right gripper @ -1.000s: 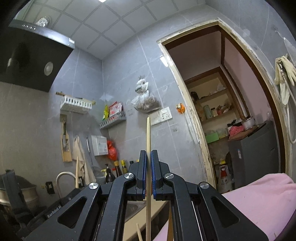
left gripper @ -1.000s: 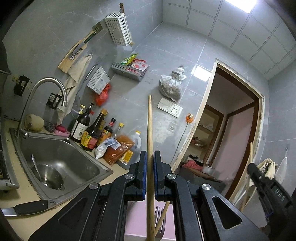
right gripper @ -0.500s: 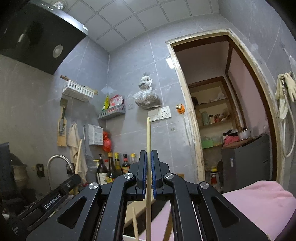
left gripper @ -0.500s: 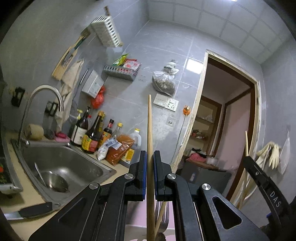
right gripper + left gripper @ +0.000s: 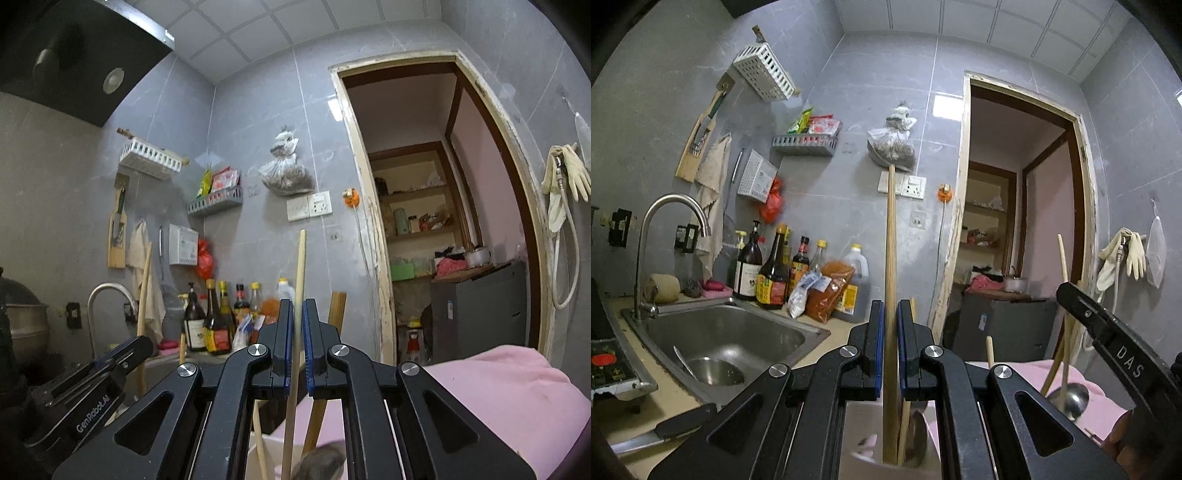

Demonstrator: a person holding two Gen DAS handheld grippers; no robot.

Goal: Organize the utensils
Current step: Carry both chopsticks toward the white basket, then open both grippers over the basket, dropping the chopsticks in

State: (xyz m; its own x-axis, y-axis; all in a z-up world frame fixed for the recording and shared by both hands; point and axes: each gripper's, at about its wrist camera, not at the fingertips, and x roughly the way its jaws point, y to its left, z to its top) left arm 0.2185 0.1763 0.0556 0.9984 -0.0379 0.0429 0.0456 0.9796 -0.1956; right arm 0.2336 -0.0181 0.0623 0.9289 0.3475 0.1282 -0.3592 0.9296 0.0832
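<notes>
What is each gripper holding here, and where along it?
The left gripper is shut on a wooden chopstick, gripping its lower part; the lower end is blurred. The right gripper is shut on another chopstick, near mid-length.

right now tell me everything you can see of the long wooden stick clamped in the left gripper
The long pale wooden stick is a slim, round, smooth rod, slightly darker toward its lower part. It stands upright, clamped between the blue-lined pads of the left gripper, which is shut on it. Its top rises well above the jaws; its lower end dips into a pale container below, beside other wooden handles and a metal spoon.
</notes>
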